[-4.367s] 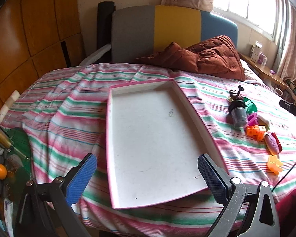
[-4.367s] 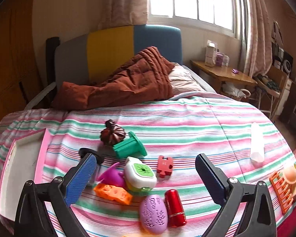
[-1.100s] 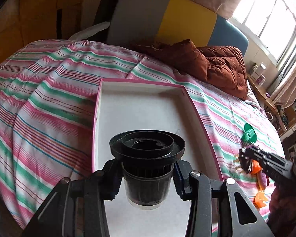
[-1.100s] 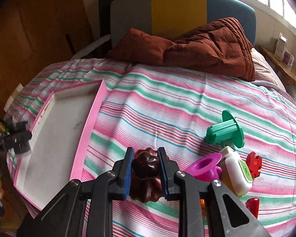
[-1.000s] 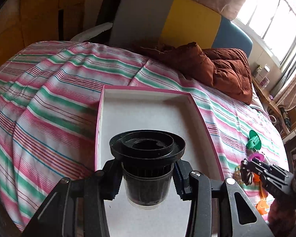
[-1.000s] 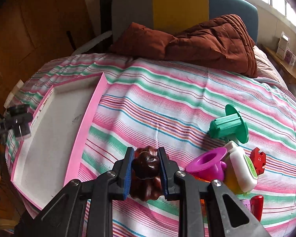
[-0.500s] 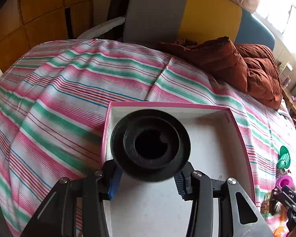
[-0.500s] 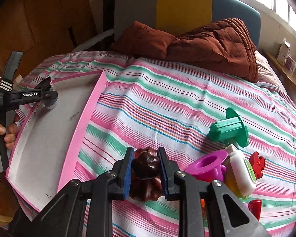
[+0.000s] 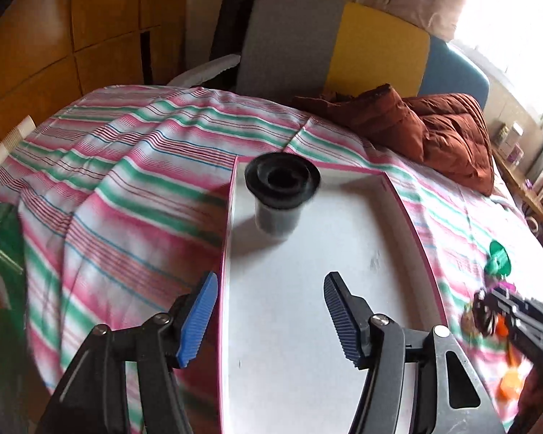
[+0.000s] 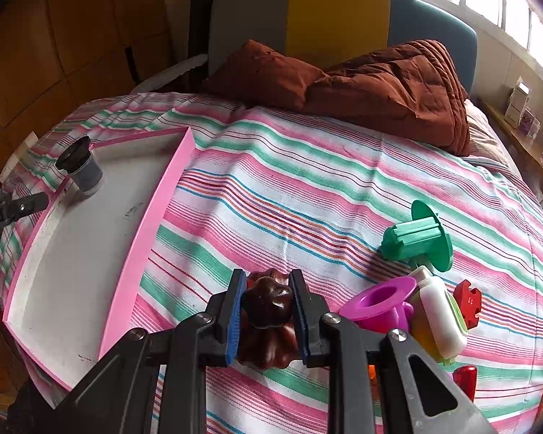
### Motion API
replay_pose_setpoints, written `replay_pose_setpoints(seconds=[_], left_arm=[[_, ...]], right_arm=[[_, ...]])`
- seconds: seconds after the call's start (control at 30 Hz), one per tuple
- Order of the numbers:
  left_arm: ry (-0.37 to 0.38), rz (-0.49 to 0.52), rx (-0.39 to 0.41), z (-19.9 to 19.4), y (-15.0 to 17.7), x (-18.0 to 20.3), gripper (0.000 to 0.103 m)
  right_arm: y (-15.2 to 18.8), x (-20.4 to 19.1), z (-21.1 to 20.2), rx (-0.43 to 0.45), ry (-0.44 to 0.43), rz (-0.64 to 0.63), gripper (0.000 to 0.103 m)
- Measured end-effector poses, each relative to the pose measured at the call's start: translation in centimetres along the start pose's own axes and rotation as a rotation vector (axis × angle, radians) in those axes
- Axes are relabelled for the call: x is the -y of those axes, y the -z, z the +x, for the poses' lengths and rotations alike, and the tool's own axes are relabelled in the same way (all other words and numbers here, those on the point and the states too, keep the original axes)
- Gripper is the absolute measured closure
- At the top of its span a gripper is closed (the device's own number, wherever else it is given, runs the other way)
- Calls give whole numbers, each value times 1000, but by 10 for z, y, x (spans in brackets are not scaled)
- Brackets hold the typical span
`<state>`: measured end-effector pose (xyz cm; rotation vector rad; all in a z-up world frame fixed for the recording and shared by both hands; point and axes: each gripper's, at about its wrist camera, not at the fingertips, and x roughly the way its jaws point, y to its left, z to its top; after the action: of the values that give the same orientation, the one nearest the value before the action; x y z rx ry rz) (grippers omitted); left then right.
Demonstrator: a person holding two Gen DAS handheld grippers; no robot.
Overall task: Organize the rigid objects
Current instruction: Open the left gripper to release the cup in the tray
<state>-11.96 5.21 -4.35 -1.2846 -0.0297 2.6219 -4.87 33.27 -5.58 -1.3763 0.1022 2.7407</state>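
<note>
A pink-rimmed white tray lies on the striped bed. A black-lidded grey cup stands upright in its far left corner; it also shows in the right wrist view. My left gripper is open and empty, just behind the cup over the tray's near left edge. My right gripper is shut on a dark brown ridged toy, held above the bedspread to the right of the tray.
Loose toys lie right of my right gripper: a green spool, a purple funnel, a white and green bottle, a red puzzle piece. A brown quilt lies by the headboard.
My left gripper opened, let go of the black-lidded cup in the tray's far left corner and drew back. My right gripper still holds the brown toy, barely moved.
</note>
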Motion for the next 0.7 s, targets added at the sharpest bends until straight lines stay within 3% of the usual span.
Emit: replay_pose_setpoints(seconds=[0.4, 0.7], left_arm=[[-27, 74, 32, -44, 39, 7, 35], [-22, 47, 42, -57, 45, -5, 35]], right_arm=[[4, -4, -3, -2, 28, 40, 80], [8, -13, -3, 14, 83, 27, 80]])
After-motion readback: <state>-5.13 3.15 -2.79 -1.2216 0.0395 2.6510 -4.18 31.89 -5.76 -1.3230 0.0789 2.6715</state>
